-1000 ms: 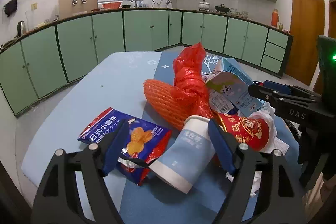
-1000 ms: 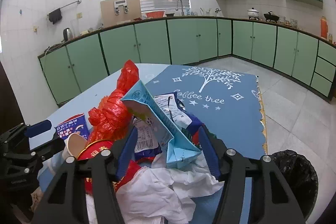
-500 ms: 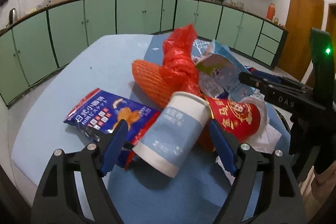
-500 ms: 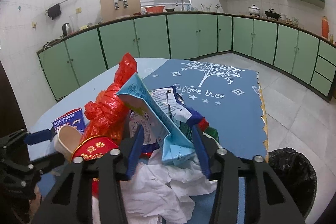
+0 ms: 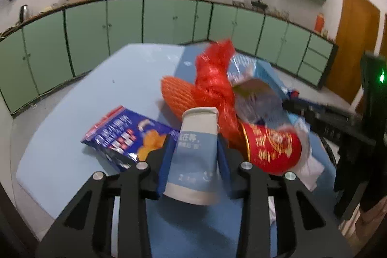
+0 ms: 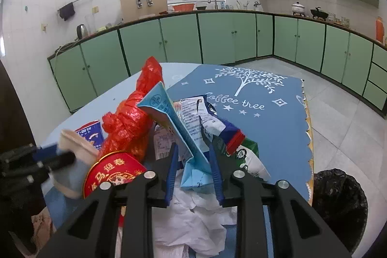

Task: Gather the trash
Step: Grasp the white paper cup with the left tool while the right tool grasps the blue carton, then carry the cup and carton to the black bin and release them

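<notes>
A pile of trash lies on the blue table (image 5: 104, 86). My left gripper (image 5: 194, 156) is shut on a white and blue paper cup (image 5: 193, 156), which also shows in the right wrist view (image 6: 72, 156). My right gripper (image 6: 193, 161) is shut on a light blue carton (image 6: 179, 137), which shows blurred in the left wrist view (image 5: 261, 88). Beside them lie a red paper cup (image 5: 271, 149), a red plastic bag (image 6: 133, 117), an orange foam net (image 5: 176, 96), a blue snack bag (image 5: 125, 134) and white crumpled paper (image 6: 193, 219).
A black-lined trash bin (image 6: 338, 207) stands on the floor right of the table. A blue mat (image 6: 256, 110) with a tree print covers the table's right part. Green cabinets (image 6: 217, 38) line the walls behind.
Both grippers have closed: the left on the paper cup, the right on the blue carton. The cup has turned more upright between the left fingers.
</notes>
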The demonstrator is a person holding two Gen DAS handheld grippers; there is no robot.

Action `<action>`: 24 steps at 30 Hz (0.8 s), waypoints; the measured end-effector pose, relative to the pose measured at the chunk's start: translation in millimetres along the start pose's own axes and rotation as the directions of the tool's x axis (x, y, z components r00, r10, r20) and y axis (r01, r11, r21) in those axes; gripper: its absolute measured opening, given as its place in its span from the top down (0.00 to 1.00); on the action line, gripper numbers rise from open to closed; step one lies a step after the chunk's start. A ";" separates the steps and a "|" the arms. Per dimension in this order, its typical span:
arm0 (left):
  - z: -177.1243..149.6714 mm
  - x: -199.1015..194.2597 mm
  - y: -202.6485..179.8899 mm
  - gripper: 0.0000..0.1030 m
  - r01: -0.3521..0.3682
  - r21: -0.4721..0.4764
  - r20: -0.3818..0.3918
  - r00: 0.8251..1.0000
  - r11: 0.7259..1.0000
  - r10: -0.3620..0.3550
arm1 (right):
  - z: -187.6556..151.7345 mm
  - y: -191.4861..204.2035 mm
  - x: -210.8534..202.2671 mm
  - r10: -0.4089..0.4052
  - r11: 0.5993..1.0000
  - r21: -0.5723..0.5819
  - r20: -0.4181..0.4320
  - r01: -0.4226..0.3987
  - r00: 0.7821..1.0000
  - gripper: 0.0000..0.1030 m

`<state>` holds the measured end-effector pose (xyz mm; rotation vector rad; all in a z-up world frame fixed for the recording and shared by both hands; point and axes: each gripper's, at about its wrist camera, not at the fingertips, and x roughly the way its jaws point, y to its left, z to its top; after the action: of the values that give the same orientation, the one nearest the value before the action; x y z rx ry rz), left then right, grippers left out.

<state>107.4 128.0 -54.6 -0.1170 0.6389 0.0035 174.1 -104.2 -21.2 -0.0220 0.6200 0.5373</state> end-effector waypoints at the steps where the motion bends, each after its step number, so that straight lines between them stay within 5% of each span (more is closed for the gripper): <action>1: 2.2 -2.5 0.4 0.68 -0.008 -0.001 0.018 1.000 1.000 0.008 | 0.5 -0.1 -0.7 0.000 1.000 0.000 0.002 0.000 1.000 0.85; 14: 17.8 -11.5 -12.1 0.69 -0.046 -0.006 0.117 0.992 0.999 0.047 | 0.0 5.5 -0.7 0.012 0.999 -0.035 -0.019 -0.013 1.000 0.94; 24: 30.8 -49.1 -15.4 0.69 -0.053 -0.016 0.259 0.964 0.998 0.055 | 15.2 7.1 -35.5 0.031 0.999 -0.047 0.084 -0.027 0.996 0.98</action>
<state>86.8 117.7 0.9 -0.1053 0.3793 0.0733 154.8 -112.1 12.1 -0.0337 0.5256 0.5775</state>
